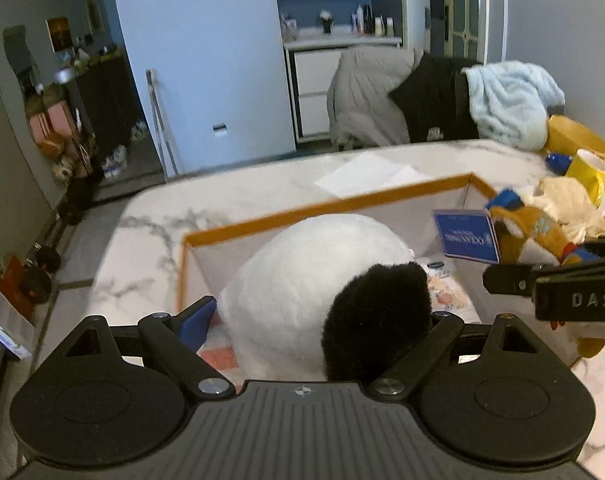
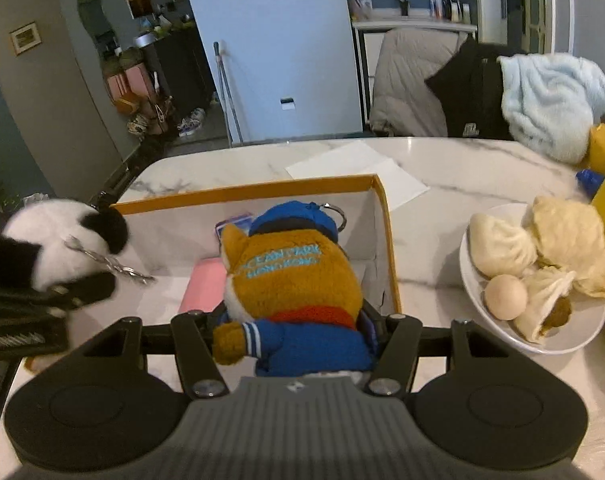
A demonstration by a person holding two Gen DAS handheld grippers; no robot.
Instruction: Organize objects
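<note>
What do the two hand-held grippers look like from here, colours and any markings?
Both are matte black plastic. Each body is ribbed grey-black with a small round emblem, flanked by two round discs and linkage bars with silver pivot screws. The left hand-held gripper shows a blue finger pad. The right hand-held gripper bears white letters "DAS" on its side. No cables or sleeves are visible.

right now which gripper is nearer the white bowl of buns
Right. The right gripper, holding the orange plush over the box, is just beside the white bowl; the left gripper, with the panda plush, is farther off.
</note>
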